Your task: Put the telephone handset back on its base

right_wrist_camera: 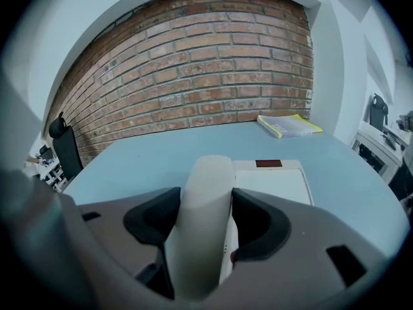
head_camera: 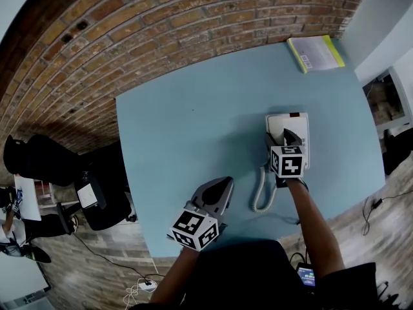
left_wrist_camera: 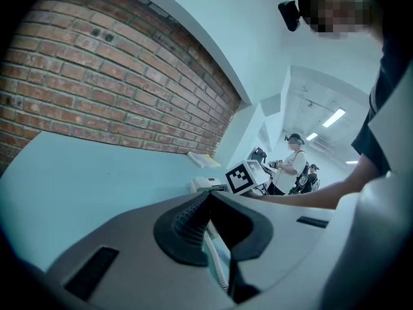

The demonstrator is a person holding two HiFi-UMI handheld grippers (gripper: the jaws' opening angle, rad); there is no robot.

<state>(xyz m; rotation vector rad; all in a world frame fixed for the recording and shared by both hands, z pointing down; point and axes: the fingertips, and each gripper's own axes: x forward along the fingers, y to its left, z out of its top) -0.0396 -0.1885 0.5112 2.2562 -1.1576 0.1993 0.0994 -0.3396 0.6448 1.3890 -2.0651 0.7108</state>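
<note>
The cream telephone base (head_camera: 295, 123) sits on the blue table (head_camera: 193, 121), right of centre. My right gripper (head_camera: 288, 137) hovers over the base's left side, shut on the cream handset (right_wrist_camera: 208, 172). In the right gripper view the handset fills the gap between the two dark pads (right_wrist_camera: 258, 221), directly above the left part of the base (right_wrist_camera: 274, 185). A coiled white cord (head_camera: 261, 191) hangs from the handset toward the table's near edge. My left gripper (head_camera: 221, 187) rests low near the front edge, jaws together and holding nothing.
A yellow-edged booklet (head_camera: 316, 52) lies at the table's far right corner. A brick wall (right_wrist_camera: 193, 76) runs behind the table. Black office chairs (head_camera: 39, 159) stand to the left, past the table edge. People stand in the background of the left gripper view.
</note>
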